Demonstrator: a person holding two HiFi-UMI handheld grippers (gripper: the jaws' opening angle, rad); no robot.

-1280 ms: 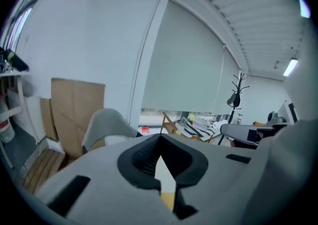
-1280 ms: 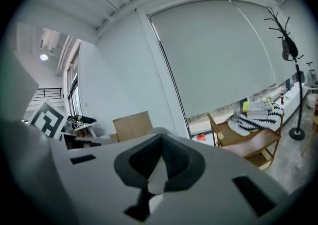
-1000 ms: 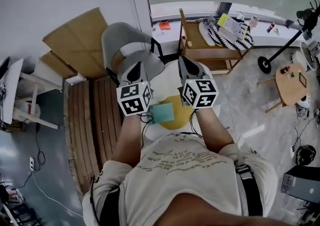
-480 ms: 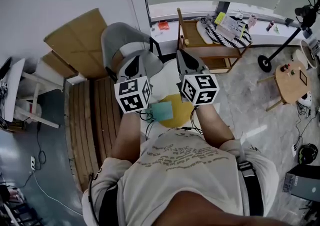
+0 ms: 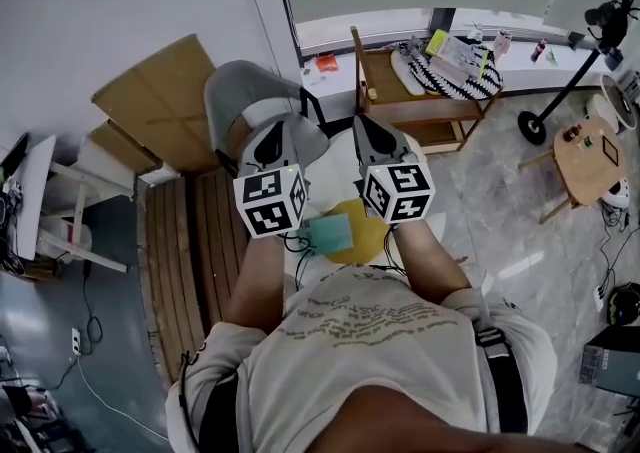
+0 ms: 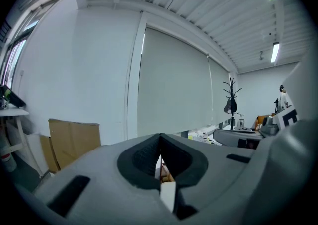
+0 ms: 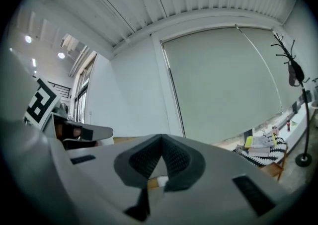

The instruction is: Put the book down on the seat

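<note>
While the person stands over a yellow seat (image 5: 365, 231), the head view shows the book (image 5: 328, 233), teal-covered, lying flat on that seat at the edge nearer the left hand-held gripper (image 5: 272, 134), free of both tools. The left hand-held gripper and the right hand-held gripper (image 5: 365, 131) hang side by side at chest height above it, tips aimed away toward a grey chair (image 5: 235, 91). Against the pictures from the second before, almost nothing has moved. The book lies on the same spot of the seat, and the two tools hold the same raised pose, with only a slight drift of the camera. That stillness reads as a task already finished: the book delivered and let go, with no further handling called for.

The left gripper view looks up at a pale roller blind (image 6: 171, 85) and a sheet of cardboard (image 6: 69, 137) leaning on the wall. Its jaws are clenched tip to tip with nothing between their pads. A coat stand (image 6: 231, 97) rises to the right.

The right gripper view takes in the roller blind again, with a stack of papers (image 7: 261, 143) lying on a striped cushion (image 7: 278, 145). Its jaws too meet at the tips, empty. Neither gripper view catches the book or the seat, which lie below their line of sight.
</note>
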